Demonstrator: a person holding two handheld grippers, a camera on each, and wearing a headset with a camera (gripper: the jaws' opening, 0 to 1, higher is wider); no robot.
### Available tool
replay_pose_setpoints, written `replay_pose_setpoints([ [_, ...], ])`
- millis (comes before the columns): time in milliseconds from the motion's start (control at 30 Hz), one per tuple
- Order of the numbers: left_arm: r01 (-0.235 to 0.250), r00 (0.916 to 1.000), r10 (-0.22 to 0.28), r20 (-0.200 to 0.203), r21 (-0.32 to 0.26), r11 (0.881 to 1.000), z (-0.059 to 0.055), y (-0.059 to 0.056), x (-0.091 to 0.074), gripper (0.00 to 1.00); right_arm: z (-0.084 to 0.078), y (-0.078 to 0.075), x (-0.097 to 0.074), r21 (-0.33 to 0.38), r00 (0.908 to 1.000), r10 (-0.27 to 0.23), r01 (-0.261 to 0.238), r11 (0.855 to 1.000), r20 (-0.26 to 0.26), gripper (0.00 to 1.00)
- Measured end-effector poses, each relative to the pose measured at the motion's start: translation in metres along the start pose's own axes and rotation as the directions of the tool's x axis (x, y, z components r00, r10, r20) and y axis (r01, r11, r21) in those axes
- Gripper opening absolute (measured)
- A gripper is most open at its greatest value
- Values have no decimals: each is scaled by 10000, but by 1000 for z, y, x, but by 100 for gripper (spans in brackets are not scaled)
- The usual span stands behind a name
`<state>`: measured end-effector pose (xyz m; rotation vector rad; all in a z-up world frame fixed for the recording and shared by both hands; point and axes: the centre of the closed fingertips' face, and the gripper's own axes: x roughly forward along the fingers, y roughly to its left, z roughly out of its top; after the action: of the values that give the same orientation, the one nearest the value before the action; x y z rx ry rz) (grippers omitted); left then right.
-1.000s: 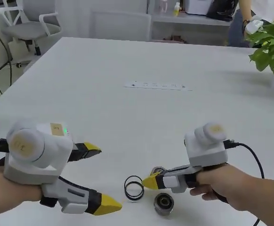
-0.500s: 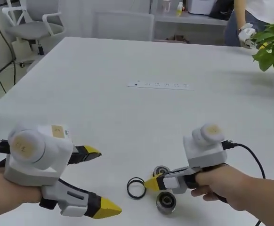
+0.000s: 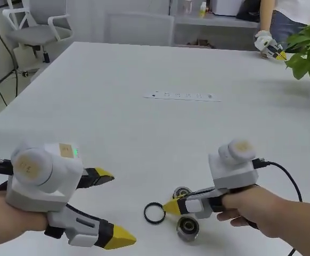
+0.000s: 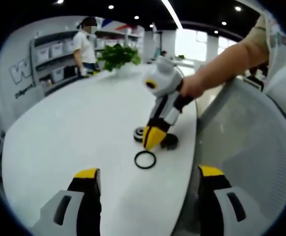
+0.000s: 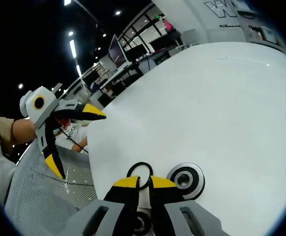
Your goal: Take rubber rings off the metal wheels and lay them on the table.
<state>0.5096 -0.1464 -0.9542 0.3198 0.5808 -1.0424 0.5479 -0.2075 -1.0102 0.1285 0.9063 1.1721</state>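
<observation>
On the table [image 3: 144,138], one rubber ring [image 3: 155,213] lies flat just beside your right gripper [image 3: 170,207], whose jaws are closed and empty; your left gripper [image 3: 115,205] is spread open. That ring looks done; next, pin a metal wheel [image 3: 187,228] and peel its ring.

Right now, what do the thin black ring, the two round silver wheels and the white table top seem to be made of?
Thin black ring: matte, no glint, probably rubber. Two round silver wheels: bright shiny rims, dark centres, likely metal. White table top: smooth, faint sheen; laminate or painted board, can't tell which.
</observation>
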Motion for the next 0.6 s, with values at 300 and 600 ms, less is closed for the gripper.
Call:
replay_pose_setpoints([
  [300,36,10000,-36,-16,-11,10000,6,3,3,79,20,2,-11,-7,9974,93,-93,10000,710,7],
  [600,88,9999,-87,-56,121,9999,14,12,10,76,31,-5,-26,-109,9933,-98,112,9999,1150,10],
])
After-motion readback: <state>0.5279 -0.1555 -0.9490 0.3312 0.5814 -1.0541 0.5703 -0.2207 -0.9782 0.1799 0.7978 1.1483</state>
